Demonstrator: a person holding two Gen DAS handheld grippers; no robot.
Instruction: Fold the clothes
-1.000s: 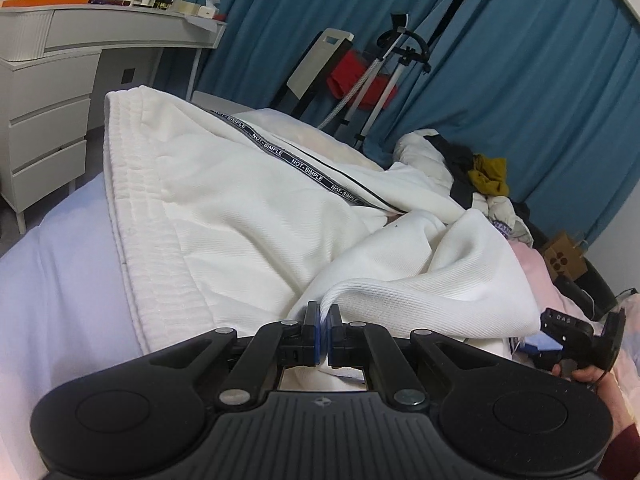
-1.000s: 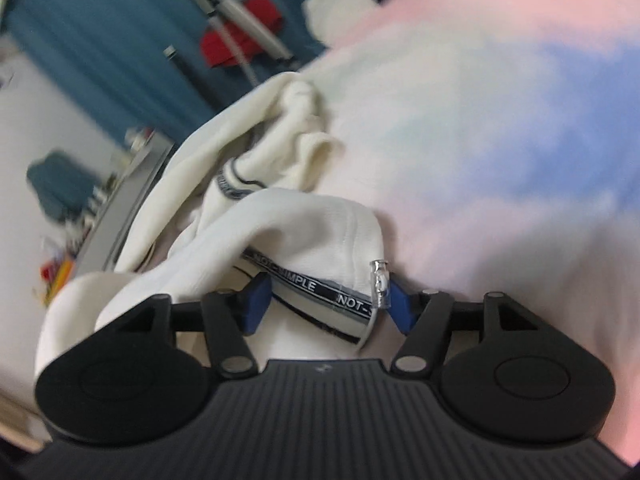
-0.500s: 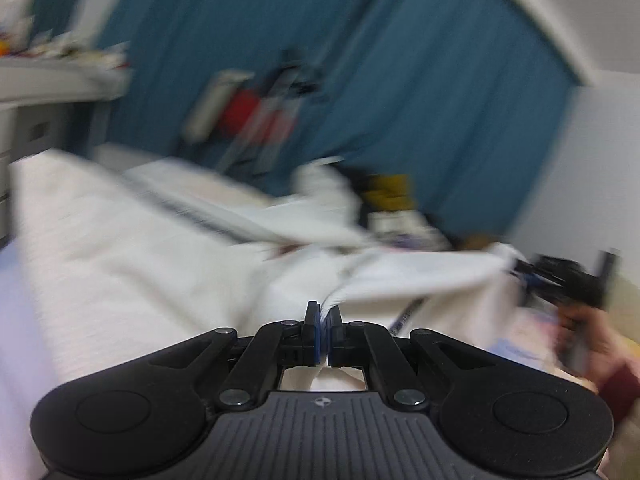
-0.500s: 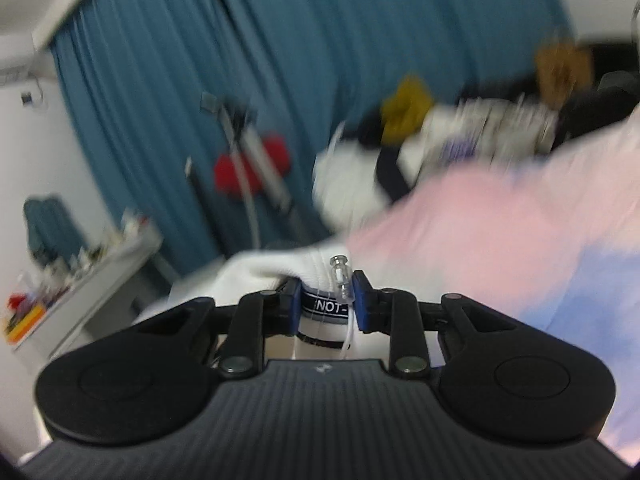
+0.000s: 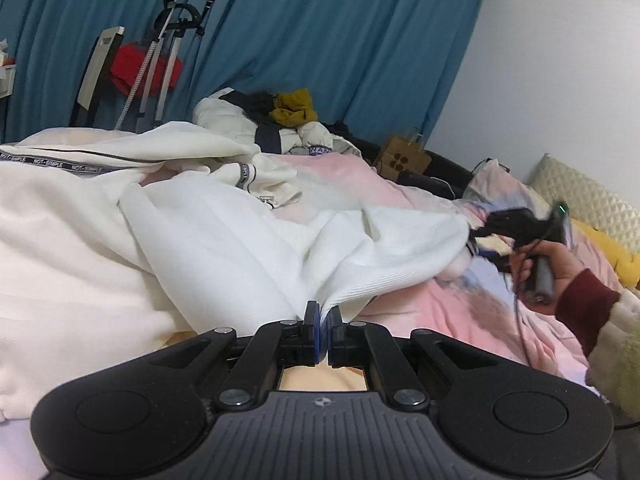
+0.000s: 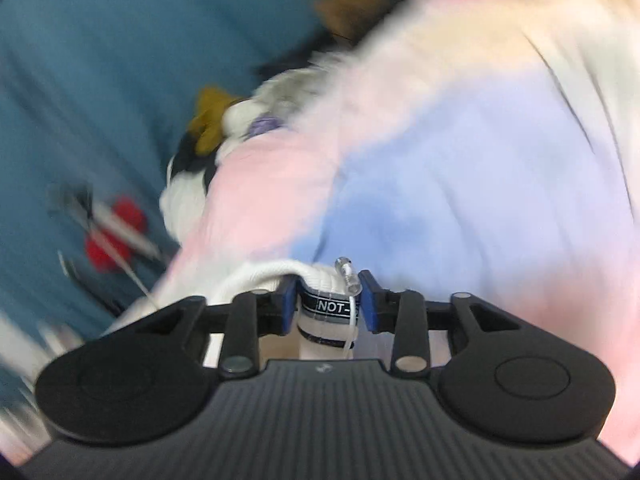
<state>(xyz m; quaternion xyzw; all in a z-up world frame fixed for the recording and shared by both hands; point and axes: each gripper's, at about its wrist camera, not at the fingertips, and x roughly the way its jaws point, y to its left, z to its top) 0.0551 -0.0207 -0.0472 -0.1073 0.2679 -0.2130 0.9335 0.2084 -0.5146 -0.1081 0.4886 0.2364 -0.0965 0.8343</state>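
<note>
Left gripper (image 5: 322, 320): fingers pinched tight on a ribbed edge of the white garment (image 5: 224, 248), no gap between the blue pads.
Right gripper (image 6: 329, 300): fingers clamped on another part of the same garment, gripping a black band printed "NOT-" and a clear-tipped drawstring (image 6: 349, 276) that pokes up beside the right-hand pad. From the left wrist view this gripper (image 5: 486, 236) shows at the far right, its hand (image 5: 540, 268) in a dark red cuff.
White garment: lying on the bed, its cloth stretched in a sagging span between the two grippers; the rest lies heaped to the left, with a black lettered tape (image 5: 56, 164) running across it.
Bedding (image 5: 448, 304): pink, pale blue and cream patches, under the garment and reaching toward the pillows.
Clothes pile (image 5: 276, 120): white, black and mustard pieces, at the far side of the bed near the blue curtain (image 5: 340, 40).
Paper bag (image 5: 402, 158): brown, beyond the bed, right of the pile.
Metal stand (image 5: 160, 52): by the curtain, with something red behind it.
Right wrist view: background smeared by blur, details there unclear.
</note>
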